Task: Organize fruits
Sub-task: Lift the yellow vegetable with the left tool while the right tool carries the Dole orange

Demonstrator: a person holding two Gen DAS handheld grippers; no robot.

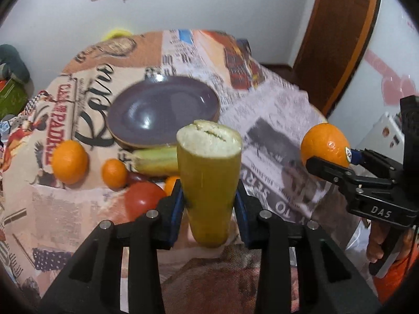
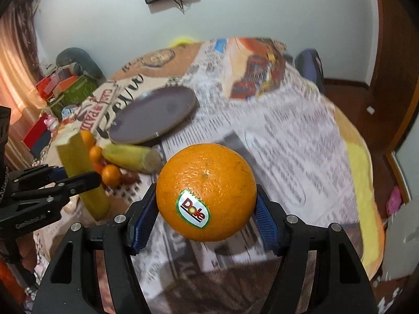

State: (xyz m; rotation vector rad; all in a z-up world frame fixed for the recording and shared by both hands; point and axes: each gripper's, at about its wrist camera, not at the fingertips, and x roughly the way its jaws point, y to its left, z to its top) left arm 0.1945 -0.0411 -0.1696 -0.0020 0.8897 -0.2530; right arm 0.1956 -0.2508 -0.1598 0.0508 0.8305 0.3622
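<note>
My left gripper (image 1: 209, 204) is shut on a yellow-green banana piece (image 1: 209, 180) with a cut white top, held upright above the table; it also shows in the right wrist view (image 2: 81, 172). My right gripper (image 2: 207, 222) is shut on a large orange with a Dole sticker (image 2: 207, 191), held above the newspaper; the orange also shows at the right in the left wrist view (image 1: 326, 144). A purple plate (image 1: 162, 110) lies empty at the table's middle. In front of it lie another banana piece (image 1: 157, 159), two small oranges (image 1: 69, 162) (image 1: 114, 174) and a red tomato (image 1: 144, 198).
The round table is covered with printed cloth and newspaper (image 2: 288, 144). Boxes and clutter (image 2: 62, 89) stand left of the table. A wooden door (image 1: 340, 39) and floor are at the right. A chair back (image 2: 310, 65) stands beyond the table.
</note>
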